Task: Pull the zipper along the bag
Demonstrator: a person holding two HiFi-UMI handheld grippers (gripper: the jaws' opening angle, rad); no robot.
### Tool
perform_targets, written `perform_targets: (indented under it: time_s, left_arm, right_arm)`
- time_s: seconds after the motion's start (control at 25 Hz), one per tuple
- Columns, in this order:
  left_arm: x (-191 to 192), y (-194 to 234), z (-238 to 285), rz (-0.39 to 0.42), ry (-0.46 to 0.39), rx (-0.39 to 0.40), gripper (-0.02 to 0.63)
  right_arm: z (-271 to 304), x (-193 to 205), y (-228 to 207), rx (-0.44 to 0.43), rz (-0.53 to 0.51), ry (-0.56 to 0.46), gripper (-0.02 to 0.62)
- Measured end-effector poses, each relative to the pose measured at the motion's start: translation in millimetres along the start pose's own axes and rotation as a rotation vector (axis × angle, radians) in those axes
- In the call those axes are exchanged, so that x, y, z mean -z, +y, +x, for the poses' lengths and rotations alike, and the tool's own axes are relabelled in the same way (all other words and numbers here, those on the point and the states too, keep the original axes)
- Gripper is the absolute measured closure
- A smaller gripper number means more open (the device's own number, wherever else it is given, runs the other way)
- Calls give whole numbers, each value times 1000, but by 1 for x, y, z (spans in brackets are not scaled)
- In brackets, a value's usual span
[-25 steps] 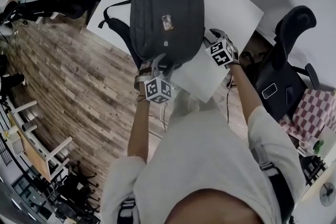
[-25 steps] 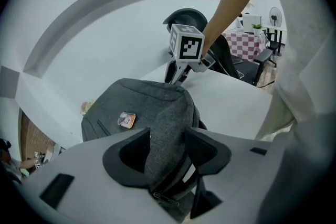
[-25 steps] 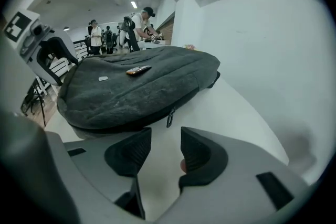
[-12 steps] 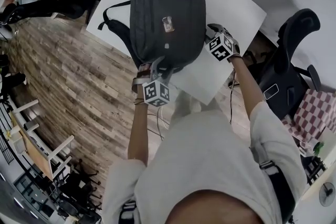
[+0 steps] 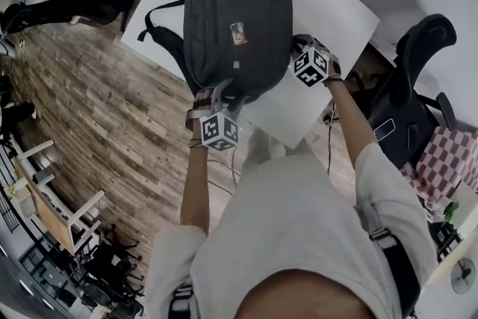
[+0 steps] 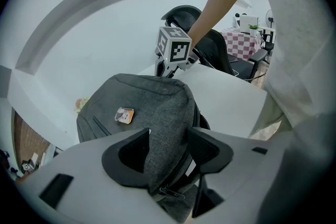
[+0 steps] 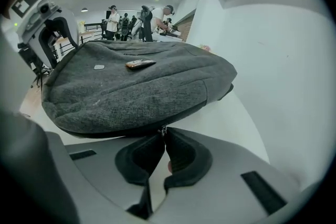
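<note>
A dark grey backpack (image 5: 237, 19) lies flat on the white table (image 5: 328, 4), a small badge on its front. My left gripper (image 5: 224, 90) is at the bag's near end. Its jaws are opening, and a fold of the bag (image 6: 152, 113) lies in the gap (image 6: 167, 147), with a zipper slider (image 6: 168, 191) just below. My right gripper (image 5: 293, 47) is at the bag's right side. In the right gripper view its jaws (image 7: 161, 136) are shut on the small metal zipper pull (image 7: 163, 130) at the seam of the bag (image 7: 136, 86).
The bag's straps (image 5: 160, 30) hang over the table's left edge above a wooden floor. A black office chair (image 5: 414, 63) and a checkered cloth (image 5: 448, 160) stand to the right. People (image 7: 142, 21) stand far off behind the bag.
My right gripper has moved a little left and forward, up against the bag's right edge. The left gripper has shifted slightly left at the bag's near end. The bag has stayed put.
</note>
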State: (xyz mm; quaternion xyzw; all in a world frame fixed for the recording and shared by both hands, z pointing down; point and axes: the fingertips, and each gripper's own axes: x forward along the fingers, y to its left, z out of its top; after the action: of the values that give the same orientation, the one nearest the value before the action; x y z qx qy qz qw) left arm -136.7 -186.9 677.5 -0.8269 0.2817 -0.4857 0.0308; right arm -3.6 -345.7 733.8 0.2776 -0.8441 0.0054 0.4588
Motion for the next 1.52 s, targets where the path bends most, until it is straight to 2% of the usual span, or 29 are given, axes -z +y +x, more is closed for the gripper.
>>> perform_targets:
  time_s: [0.2,0.32,0.44,0.52,0.72,0.84,1.08,1.28,1.4,1.52]
  left_arm:
    - [17,-5,1,140,75,65,371]
    - [22,-7,5,195,101,98,384]
    - [23,-15,9,279,128,144,463]
    - [25,-19,12,318,148,172,490]
    - [22,-18,13,187,133,214,512]
    - [18,-20,14,135,114,214,518]
    - [14,-21,20,74,108,202,532]
    - [13,-24,24,58,118,212,532]
    - [13,-27,26,52,118,218,532]
    - [14,-32,26,52,118,222,532]
  right_arm:
    - [0,2,-1,-12,2,8,575]
    - [-1,4,-1,-14,9,9,575]
    - [-2,3,1,-20,18,9,575]
    - [-2,4,1,-25,24,14,575]
    - [-7,9,4,-12,16,45,577]
    - [-14,15,5,25,62,63,577]
    - [-29,30,29,44,114,95,575]
    - [-50,39,83,2,139,125,575]
    - [-60,38,105,0,220,140,572]
    - [-68,38,118,19,346,155,572]
